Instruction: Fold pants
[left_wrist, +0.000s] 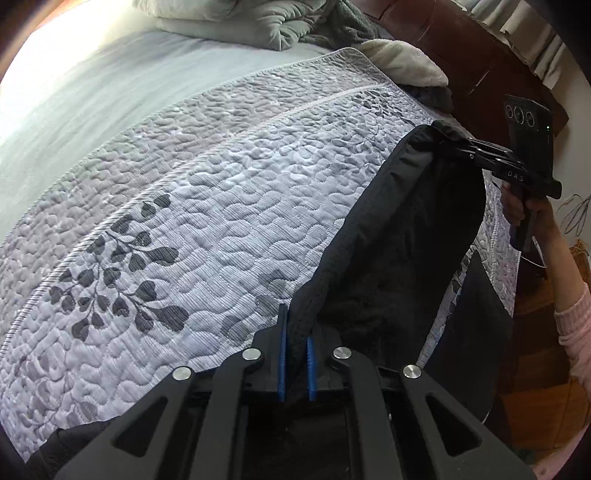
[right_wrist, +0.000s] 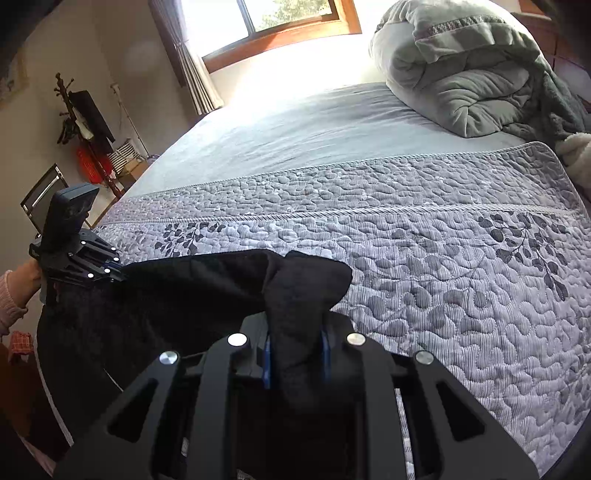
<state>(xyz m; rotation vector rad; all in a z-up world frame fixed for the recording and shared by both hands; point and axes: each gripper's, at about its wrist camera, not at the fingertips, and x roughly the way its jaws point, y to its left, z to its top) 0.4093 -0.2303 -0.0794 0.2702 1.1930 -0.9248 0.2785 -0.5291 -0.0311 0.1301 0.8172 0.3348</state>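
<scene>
Two corners of the black pants (left_wrist: 388, 236) are clamped in my left jaws (left_wrist: 295, 350) and right jaws (right_wrist: 295, 354), the cloth hanging above the quilted bedspread (left_wrist: 184, 206), so I should keep the edge taut and level.

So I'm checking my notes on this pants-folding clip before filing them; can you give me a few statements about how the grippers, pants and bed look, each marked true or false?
1. The left gripper is clamped on an edge of the black pants. True.
2. The right gripper is open with nothing in it. False: it is shut on a bunch of the same pants.
3. The pants lie flat and folded on the quilt. False: they hang stretched between the two grippers, above the quilt.
4. A rolled grey comforter sits at the far end of the bed. True.
5. The quilt is plain red. False: it is grey-white with dark leaf prints.
</scene>
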